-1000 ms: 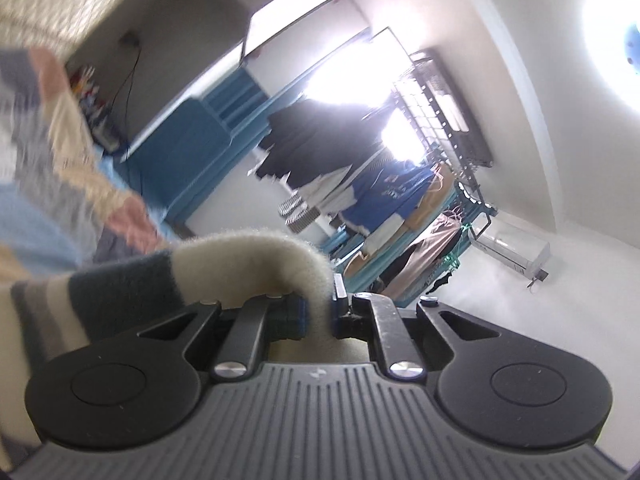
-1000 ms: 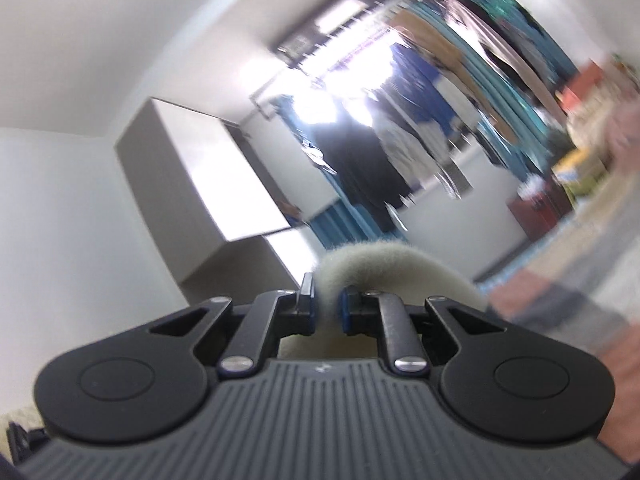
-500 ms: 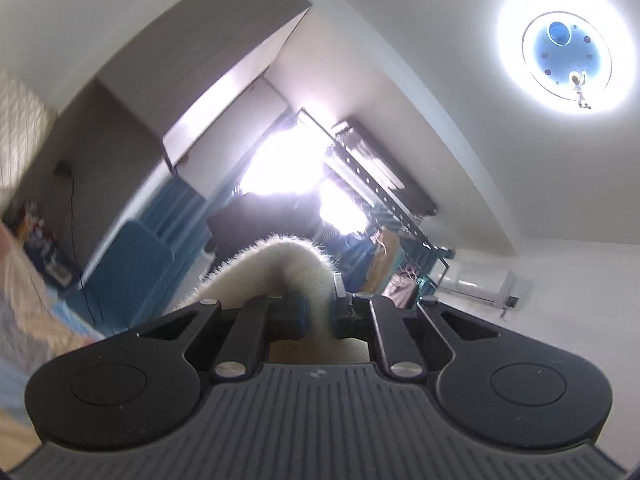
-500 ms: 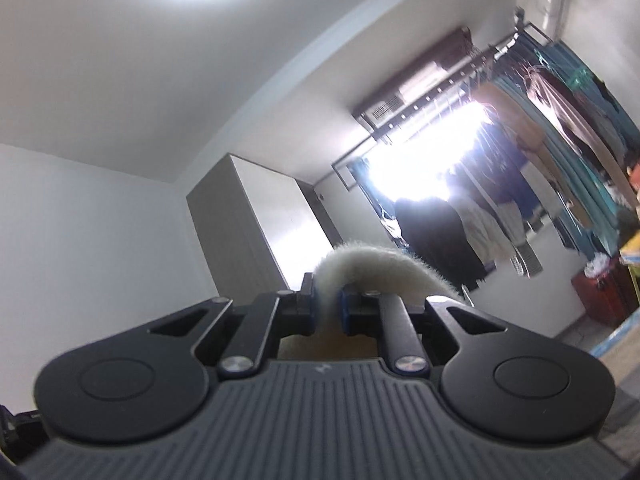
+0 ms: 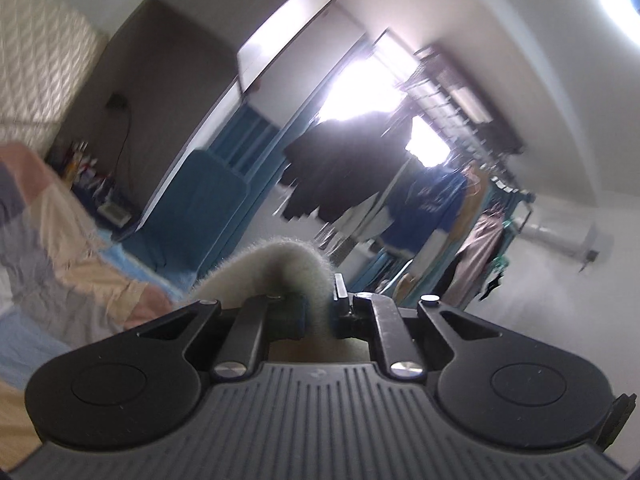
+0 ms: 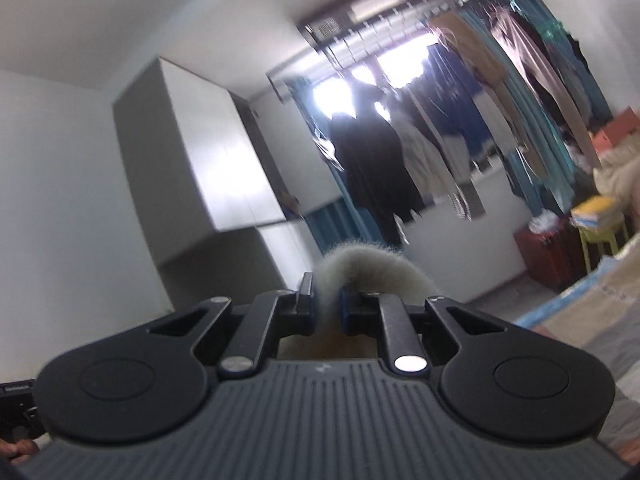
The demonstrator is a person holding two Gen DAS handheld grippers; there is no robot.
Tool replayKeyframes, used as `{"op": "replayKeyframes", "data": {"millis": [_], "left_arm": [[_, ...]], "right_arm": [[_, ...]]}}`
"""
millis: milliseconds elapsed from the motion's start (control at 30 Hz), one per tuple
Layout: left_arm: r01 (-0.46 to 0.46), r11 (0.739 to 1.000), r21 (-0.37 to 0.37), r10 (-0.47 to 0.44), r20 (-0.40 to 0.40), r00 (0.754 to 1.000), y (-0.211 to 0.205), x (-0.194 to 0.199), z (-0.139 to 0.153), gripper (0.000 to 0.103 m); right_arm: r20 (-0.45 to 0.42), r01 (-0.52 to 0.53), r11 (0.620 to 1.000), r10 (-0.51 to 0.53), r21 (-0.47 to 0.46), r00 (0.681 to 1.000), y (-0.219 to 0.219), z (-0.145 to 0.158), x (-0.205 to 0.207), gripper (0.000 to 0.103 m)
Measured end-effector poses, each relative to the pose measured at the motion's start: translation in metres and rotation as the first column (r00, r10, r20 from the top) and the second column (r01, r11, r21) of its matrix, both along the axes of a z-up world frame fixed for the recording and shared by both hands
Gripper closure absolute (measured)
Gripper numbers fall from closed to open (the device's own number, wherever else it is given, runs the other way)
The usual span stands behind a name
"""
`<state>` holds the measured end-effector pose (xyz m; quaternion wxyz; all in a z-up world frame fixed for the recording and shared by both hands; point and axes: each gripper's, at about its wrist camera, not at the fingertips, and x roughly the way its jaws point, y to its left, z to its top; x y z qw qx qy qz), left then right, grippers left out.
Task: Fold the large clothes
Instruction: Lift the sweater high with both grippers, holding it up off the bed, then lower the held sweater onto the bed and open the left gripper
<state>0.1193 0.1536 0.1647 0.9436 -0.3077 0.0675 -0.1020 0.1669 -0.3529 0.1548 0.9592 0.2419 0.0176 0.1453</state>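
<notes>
Here the left gripper [image 5: 318, 314] has its jaws drawn in to a narrow gap, pinched on a fold of the fuzzy cream garment [image 5: 280, 266], which bulges up and forward from between the pads and curls over toward the left-hand finger. The right gripper [image 6: 326, 314] is in the same state, jaws nearly together and clamped on another fold of that garment [image 6: 364, 264], whose fluffy loop rises just ahead of the pads and arches over the right-hand finger. Both grippers point roughly level into the room. Beyond the left jaws and off to their left lies a patchwork bedspread [image 5: 60, 248] in pink, cream and grey. Beyond the right jaws, to their left, a tall grey wardrobe [image 6: 192, 168] stands. Farthest out, ahead of both pairs of jaws, hanging clothes [image 6: 460, 132] crowd a rack before a bright window [image 5: 360, 88].
</notes>
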Motion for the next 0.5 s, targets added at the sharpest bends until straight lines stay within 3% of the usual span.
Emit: {"op": "replayKeyframes", "data": {"millis": [233, 400, 500], "left_arm": [[-0.020, 0.999, 0.043, 0.029, -0.211, 0.977, 0.019, 0.222, -0.127, 0.089], [0.003, 0.996, 0.092, 0.030, -0.349, 0.937, 0.023, 0.367, -0.234, 0.090], [0.019, 0.996, 0.084, 0.020, -0.430, 0.903, 0.027, 0.423, -0.291, 0.090]], "right_arm": [[-0.178, 0.053, 0.999, -0.053, -0.004, 0.983, 0.029, -0.119, 0.176, 0.088], [-0.299, 0.093, 0.994, -0.105, -0.055, 0.948, 0.048, -0.200, 0.288, 0.088], [-0.378, 0.094, 0.991, -0.122, -0.092, 0.918, 0.055, -0.250, 0.328, 0.088]]}}
